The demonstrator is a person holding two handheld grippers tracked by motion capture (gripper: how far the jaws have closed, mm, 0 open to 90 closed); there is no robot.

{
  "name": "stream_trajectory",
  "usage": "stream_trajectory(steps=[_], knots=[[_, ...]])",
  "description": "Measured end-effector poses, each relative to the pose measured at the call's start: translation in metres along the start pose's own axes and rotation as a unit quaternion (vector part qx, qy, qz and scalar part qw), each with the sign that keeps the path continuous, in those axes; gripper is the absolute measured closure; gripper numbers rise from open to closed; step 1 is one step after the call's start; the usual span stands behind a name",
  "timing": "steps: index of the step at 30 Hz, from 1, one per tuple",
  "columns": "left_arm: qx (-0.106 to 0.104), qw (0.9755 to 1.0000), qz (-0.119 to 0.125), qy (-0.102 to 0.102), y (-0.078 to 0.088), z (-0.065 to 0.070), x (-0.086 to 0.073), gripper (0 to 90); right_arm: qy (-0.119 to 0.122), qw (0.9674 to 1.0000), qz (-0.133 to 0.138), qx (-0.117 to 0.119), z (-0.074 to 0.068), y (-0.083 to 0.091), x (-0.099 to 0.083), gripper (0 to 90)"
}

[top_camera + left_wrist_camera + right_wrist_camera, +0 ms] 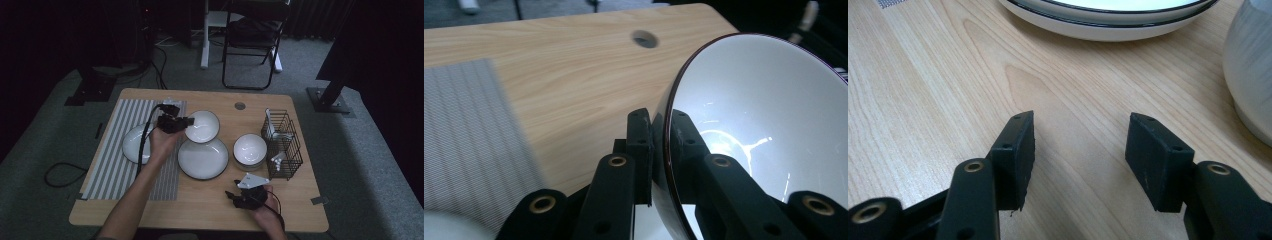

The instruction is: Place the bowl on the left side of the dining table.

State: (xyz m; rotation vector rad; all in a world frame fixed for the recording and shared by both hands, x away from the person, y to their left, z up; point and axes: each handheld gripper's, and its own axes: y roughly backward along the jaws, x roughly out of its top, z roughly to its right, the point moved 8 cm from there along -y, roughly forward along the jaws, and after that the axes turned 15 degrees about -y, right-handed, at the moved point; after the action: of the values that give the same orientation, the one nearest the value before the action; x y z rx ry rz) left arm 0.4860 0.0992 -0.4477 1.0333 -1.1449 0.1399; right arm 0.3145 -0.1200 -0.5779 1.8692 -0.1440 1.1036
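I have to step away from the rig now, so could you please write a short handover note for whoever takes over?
Left gripper: shut on the rim of the small white bowl, one jaw inside and one outside, and the bowl is tilted above the table.
Right gripper: open, holding nothing, low over bare wood at the near right.
Things: one plate on the striped mat, a larger plate at centre, a deep bowl beside the wire rack.
Done: the small bowl is gripped and lifted.
Left: setting it down, probably in the rack or on a stack; where, I cannot tell.
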Motion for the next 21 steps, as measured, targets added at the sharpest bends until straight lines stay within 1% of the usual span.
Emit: stream_trajectory(steps=[3,4,5,6,7,10,11,12,16,17,18,21], knots=[[0.015,0.9998,0.001,0.012,0.010,-0.016,-0.009,83.0,0.000,1.0000,0.000,0.000,0.000,0.000,0.000,44.8],[0.017,0.9997,0.002,0.018,0.013,-0.021,-0.012,83.0,0.000,1.0000,0.000,0.000,0.000,0.000,0.000,44.9],[0.017,0.9997,0.002,0.018,0.013,-0.021,-0.012,83.0,0.000,1.0000,0.000,0.000,0.000,0.000,0.000,44.9],[0.022,0.9993,0.003,0.028,0.019,-0.030,-0.018,83.0,0.000,1.0000,0.000,0.000,0.000,0.000,0.000,44.9],[0.026,0.9991,0.003,0.032,0.021,-0.035,-0.022,82.9,-0.002,1.0000,0.000,0.000,0.000,0.000,0.000,44.8],[0.037,0.9987,0.000,0.037,0.029,-0.046,-0.031,83.0,-0.003,1.0000,-0.001,0.000,0.001,0.001,-0.001,44.8],[0.037,0.9987,0.000,0.037,0.029,-0.046,-0.031,83.0,-0.003,1.0000,-0.001,0.000,0.001,0.001,-0.001,44.8],[0.044,0.9983,-0.004,0.038,0.034,-0.055,-0.038,83.0,-0.003,1.0000,-0.001,0.000,0.001,0.001,-0.001,44.8],[0.060,0.9969,-0.011,0.051,0.040,-0.070,-0.052,83.0,-0.003,1.0000,0.001,-0.002,0.001,0.001,-0.001,44.9],[0.060,0.9969,-0.011,0.051,0.040,-0.070,-0.052,82.9,-0.003,1.0000,0.001,-0.002,0.001,0.001,-0.001,44.9],[0.065,0.9961,-0.015,0.056,0.042,-0.077,-0.058,82.9,-0.004,1.0000,0.000,-0.002,0.001,0.001,-0.001,44.8],[0.075,0.9948,-0.020,0.065,0.045,-0.087,-0.067,82.9,-0.003,1.0000,0.000,-0.003,0.002,0.001,-0.001,44.8]])
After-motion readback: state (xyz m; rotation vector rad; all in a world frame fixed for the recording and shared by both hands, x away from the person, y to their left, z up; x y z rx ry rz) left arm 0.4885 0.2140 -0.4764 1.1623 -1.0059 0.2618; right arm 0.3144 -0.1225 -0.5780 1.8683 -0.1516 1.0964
